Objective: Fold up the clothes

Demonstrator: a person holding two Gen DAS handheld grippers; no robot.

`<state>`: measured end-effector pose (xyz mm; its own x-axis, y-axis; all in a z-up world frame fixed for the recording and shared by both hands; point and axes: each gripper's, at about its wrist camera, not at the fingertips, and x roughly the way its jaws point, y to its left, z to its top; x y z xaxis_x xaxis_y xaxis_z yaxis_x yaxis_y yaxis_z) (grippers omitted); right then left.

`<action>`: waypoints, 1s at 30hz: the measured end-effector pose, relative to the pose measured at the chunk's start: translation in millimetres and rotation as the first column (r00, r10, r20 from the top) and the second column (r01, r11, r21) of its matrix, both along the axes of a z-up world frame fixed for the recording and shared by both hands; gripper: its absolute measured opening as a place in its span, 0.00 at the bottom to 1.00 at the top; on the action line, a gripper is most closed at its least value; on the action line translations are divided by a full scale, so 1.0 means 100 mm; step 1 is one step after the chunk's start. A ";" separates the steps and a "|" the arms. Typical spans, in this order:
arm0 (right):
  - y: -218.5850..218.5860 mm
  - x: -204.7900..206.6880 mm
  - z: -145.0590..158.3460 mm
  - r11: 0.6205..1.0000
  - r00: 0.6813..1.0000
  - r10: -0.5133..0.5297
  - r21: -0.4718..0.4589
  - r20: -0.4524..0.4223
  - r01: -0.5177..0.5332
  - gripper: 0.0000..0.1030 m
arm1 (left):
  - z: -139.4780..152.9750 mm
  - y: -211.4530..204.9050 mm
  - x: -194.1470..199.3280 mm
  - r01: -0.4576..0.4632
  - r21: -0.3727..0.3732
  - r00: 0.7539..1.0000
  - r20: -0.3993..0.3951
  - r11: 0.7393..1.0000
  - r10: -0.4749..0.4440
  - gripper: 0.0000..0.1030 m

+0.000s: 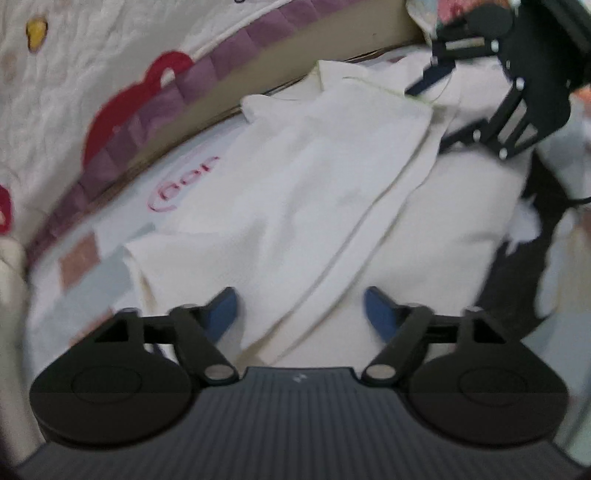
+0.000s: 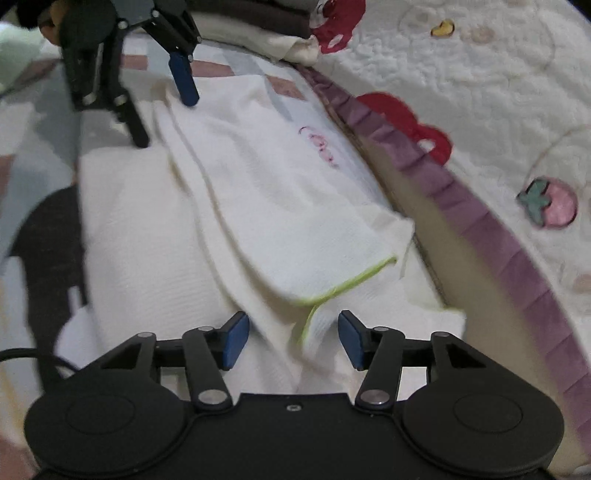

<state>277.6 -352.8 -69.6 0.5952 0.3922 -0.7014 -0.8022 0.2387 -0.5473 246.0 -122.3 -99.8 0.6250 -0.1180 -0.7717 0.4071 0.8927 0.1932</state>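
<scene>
A white garment (image 1: 314, 192) lies on the bed, one side folded over lengthwise into a long panel. In the right wrist view the garment (image 2: 258, 206) shows a lime-green hem (image 2: 347, 284) at its near end. My left gripper (image 1: 301, 314) is open over one end of the fold, its blue pads apart with cloth between them. My right gripper (image 2: 293, 338) is open at the other end, straddling the green-trimmed edge. Each gripper shows in the other's view: the right one (image 1: 439, 81) at top right, the left one (image 2: 162, 110) at top left.
The garment lies on a patchwork sheet (image 1: 85, 258) with a dark cat-shaped patch (image 2: 51, 236). A quilted blanket (image 2: 461, 92) with red and strawberry motifs and a purple ruffled border (image 2: 480, 229) runs along one side. Folded clothes (image 2: 266, 26) are stacked at the far end.
</scene>
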 end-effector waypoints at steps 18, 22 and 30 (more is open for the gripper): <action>0.31 0.75 0.55 0.999 0.981 -0.029 0.039 0.190 0.022 0.24 | 0.82 0.56 1.28 -0.307 0.032 0.941 0.161 0.951 0.298 0.14; 0.02 1.40 0.90 0.839 0.916 -0.398 0.381 -0.053 0.387 0.49 | 0.86 0.80 1.66 -0.450 -0.073 0.871 0.183 0.890 0.455 0.42; -1.68 1.43 0.72 0.640 0.783 -0.478 0.453 -0.397 0.621 0.50 | 0.44 0.40 1.46 -0.392 -0.177 0.915 0.023 0.903 0.402 0.57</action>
